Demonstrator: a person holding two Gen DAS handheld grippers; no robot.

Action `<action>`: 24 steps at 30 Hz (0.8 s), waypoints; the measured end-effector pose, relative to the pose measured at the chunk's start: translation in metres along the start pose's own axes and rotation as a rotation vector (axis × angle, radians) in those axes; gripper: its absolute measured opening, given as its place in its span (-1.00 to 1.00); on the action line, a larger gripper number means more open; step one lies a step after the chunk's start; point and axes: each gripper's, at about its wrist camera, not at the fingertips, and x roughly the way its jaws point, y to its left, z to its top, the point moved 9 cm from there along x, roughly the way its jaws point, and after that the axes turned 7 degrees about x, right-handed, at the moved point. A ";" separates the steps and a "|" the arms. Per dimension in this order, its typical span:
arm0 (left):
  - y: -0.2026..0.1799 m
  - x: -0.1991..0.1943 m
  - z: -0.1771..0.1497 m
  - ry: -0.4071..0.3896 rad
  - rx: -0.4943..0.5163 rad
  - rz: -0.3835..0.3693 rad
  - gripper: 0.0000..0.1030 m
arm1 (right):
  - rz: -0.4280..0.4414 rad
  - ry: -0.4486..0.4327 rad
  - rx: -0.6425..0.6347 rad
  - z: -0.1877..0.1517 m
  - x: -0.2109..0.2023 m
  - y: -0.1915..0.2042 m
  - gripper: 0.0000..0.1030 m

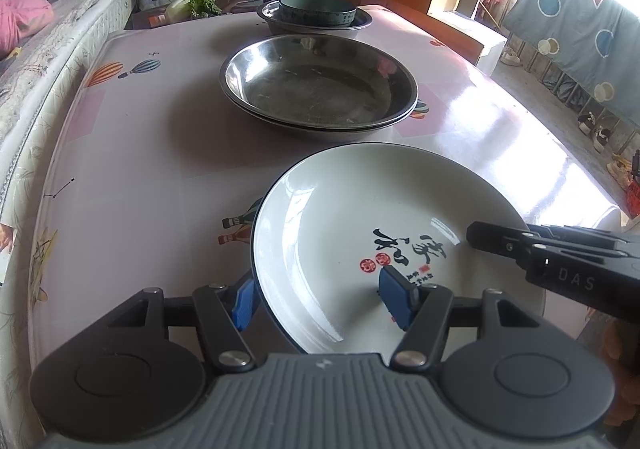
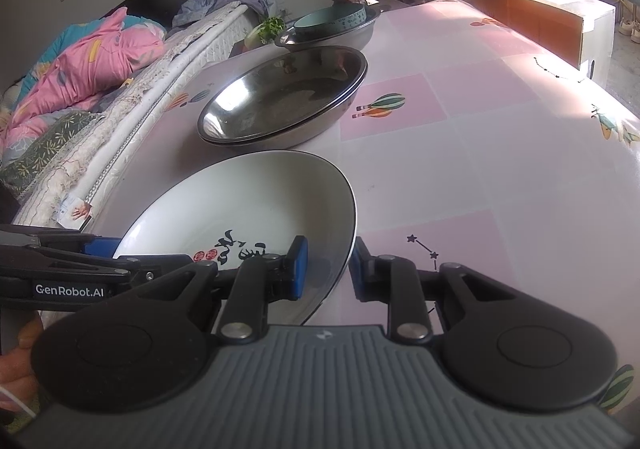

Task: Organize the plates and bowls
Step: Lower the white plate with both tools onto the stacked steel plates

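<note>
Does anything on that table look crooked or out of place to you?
Yes: the white plate is tilted, not lying flat. Both grippers straddle its rim, the left gripper on one edge and the right gripper on the opposite edge. The stacked steel basins behind it sit level, and nothing looks spilled or broken.

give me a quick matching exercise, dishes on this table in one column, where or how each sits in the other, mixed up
Things:
1. white plate
2. teal bowl
3. stacked steel plates
4. steel basin

Places:
A. mid-table, empty
B. inside another dish
C. far end, holding a bowl
D. nearest, between the fingers of the left gripper and the right gripper

Pairs: 1-D, 2-B, 3-A, 4-C
</note>
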 end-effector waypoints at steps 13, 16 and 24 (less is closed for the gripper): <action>0.000 -0.002 0.001 -0.009 0.000 -0.002 0.23 | -0.002 -0.006 -0.016 0.002 -0.005 0.001 -0.56; 0.001 -0.004 0.001 -0.014 0.004 -0.001 0.23 | -0.001 -0.008 -0.019 0.002 -0.006 0.002 -0.56; 0.001 -0.005 0.000 -0.017 0.004 -0.002 0.23 | -0.003 -0.013 -0.033 0.002 -0.008 0.004 -0.56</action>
